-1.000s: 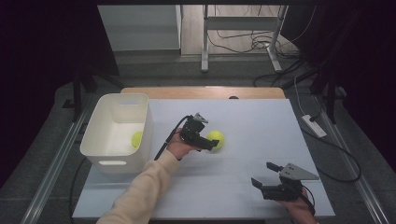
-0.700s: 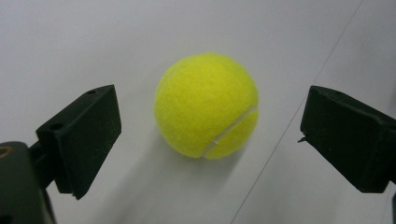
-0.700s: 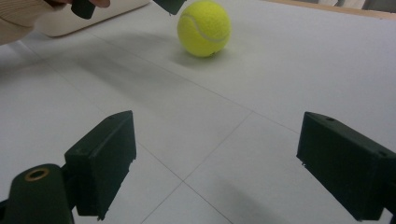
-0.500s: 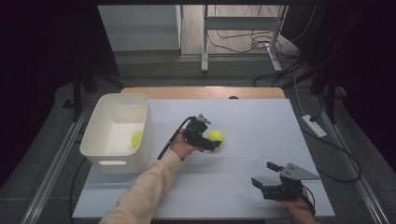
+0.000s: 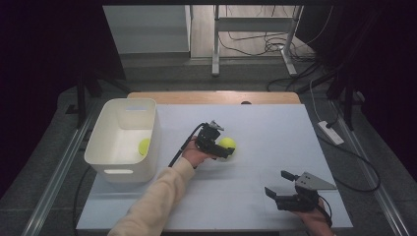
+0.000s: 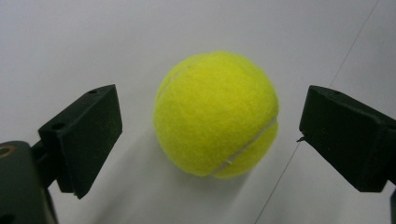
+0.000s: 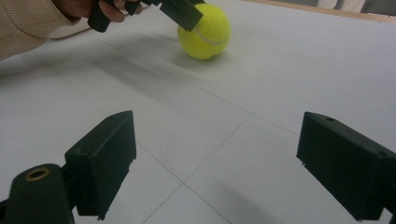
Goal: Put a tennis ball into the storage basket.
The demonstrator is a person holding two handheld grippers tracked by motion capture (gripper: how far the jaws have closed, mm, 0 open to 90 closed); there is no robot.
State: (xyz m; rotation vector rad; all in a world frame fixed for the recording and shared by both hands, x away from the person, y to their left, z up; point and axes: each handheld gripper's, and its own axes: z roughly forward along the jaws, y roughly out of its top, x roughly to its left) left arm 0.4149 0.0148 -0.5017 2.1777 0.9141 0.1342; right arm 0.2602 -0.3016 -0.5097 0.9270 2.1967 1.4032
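Right gripper sits at the near right edge of the white table top, held low, its 2 black jaws spread wide with nothing between them; the right gripper view shows bare table between the jaws. Farther in, mid-table, left gripper in the person's left hand, cream sleeve reaching in from the near edge. Its jaws stand apart on either side of the fuzzy yellow-green tennis ball, gaps visible on both sides, no contact. Ball rests on the table, near the middle, also seen far off in the right gripper view. Far left: white rectangular plastic bin, with 1 more yellow-green ball inside by its right wall.
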